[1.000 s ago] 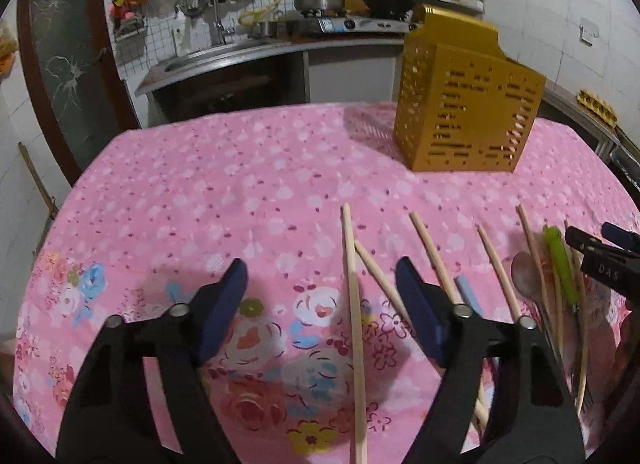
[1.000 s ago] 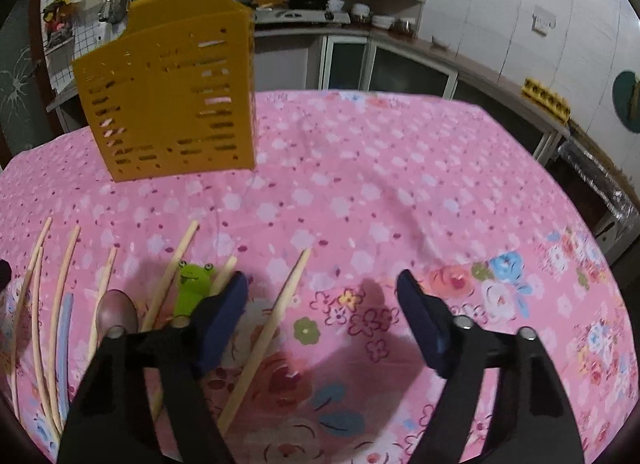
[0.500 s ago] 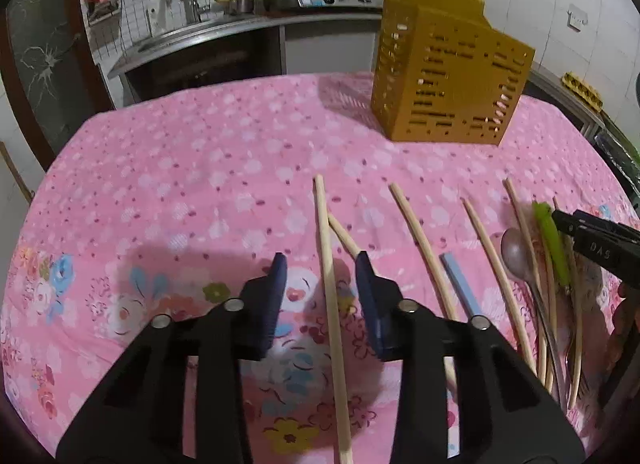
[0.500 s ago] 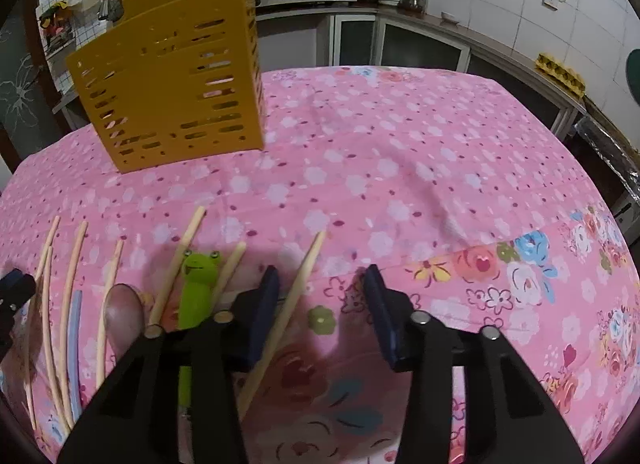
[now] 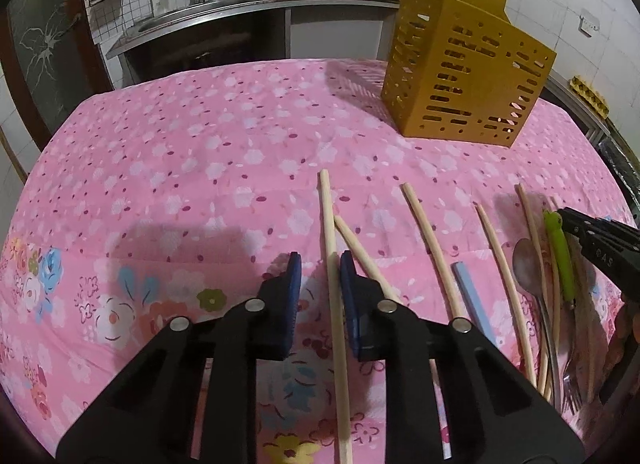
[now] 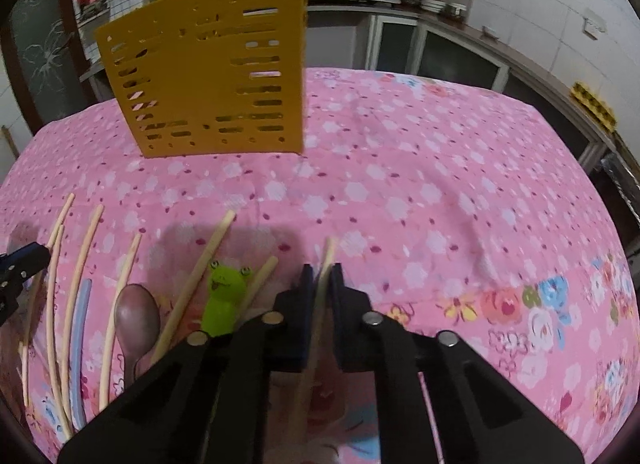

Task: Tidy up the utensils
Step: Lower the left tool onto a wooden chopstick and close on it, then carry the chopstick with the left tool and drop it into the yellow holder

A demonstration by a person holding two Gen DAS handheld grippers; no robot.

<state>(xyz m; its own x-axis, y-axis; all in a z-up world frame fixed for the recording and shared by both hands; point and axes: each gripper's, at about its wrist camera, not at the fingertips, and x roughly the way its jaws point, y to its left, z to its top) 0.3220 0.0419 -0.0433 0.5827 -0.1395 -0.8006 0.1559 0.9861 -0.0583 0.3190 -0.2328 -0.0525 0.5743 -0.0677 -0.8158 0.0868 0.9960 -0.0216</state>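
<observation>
Your left tongs (image 5: 318, 276) straddle one chopstick (image 5: 334, 304), not quite clamped; your right tongs (image 6: 320, 284) pinch another chopstick (image 6: 318, 304). Next, lift toward the yellow holder (image 6: 208, 80).

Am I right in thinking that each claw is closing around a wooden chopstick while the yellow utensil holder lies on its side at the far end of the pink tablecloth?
Not quite: the yellow utensil holder stands upright, as the right wrist view shows. The rest holds: the left claw and right claw each straddle a wooden chopstick on the pink tablecloth.
</observation>
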